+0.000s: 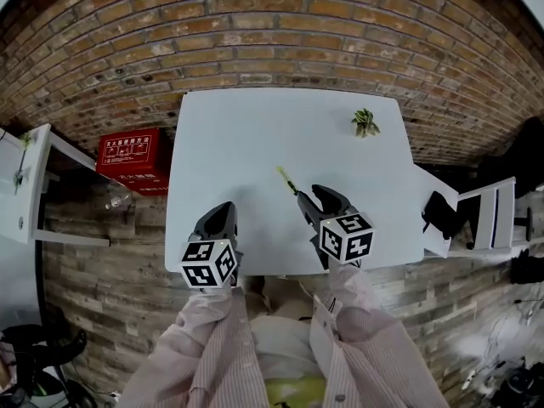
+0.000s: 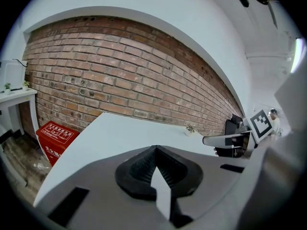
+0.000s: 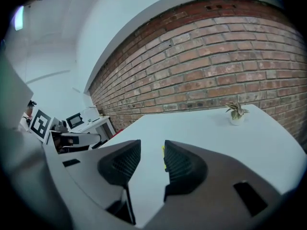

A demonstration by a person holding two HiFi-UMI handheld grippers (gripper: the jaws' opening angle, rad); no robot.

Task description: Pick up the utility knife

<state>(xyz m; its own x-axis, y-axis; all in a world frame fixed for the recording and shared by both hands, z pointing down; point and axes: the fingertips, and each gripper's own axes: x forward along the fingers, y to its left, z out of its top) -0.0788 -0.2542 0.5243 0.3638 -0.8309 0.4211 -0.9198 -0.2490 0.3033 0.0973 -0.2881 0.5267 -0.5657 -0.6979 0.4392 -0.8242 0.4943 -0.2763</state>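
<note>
A slim yellow-green utility knife [image 1: 286,179] lies flat on a white desk [image 1: 246,134], a little right of the desk's middle, its length running from 11 o'clock to 5 o'clock in the head view; its 5 o'clock end reaches the tips of the right hand-held gripper [image 1: 311,195]. In the right gripper view the knife [image 3: 164,158] shows only as a thin yellow sliver in the gap between the two dark ribbed jaws, close against the inner face of the jaw on that view's right; whether it touches that jaw cannot be told. The right hand-held gripper [image 3: 151,147] has its jaws apart, with bare desk visible between them, and they are not clamped on the knife. The left hand-held gripper [image 1: 223,212] sits at 8 o'clock from the knife, near the desk's front edge and well apart from it; in its own view the left hand-held gripper [image 2: 154,150] has its jaws pressed together with nothing between them. Both are held by arms in pale striped sleeves [image 1: 212,347]. A small potted plant [image 1: 365,123] stands at 1 o'clock from the knife, near the desk's far right corner; a red box [image 1: 132,158] sits off the desk at 9 o'clock; a brick wall [image 1: 272,32] runs behind at 12 o'clock.
</note>
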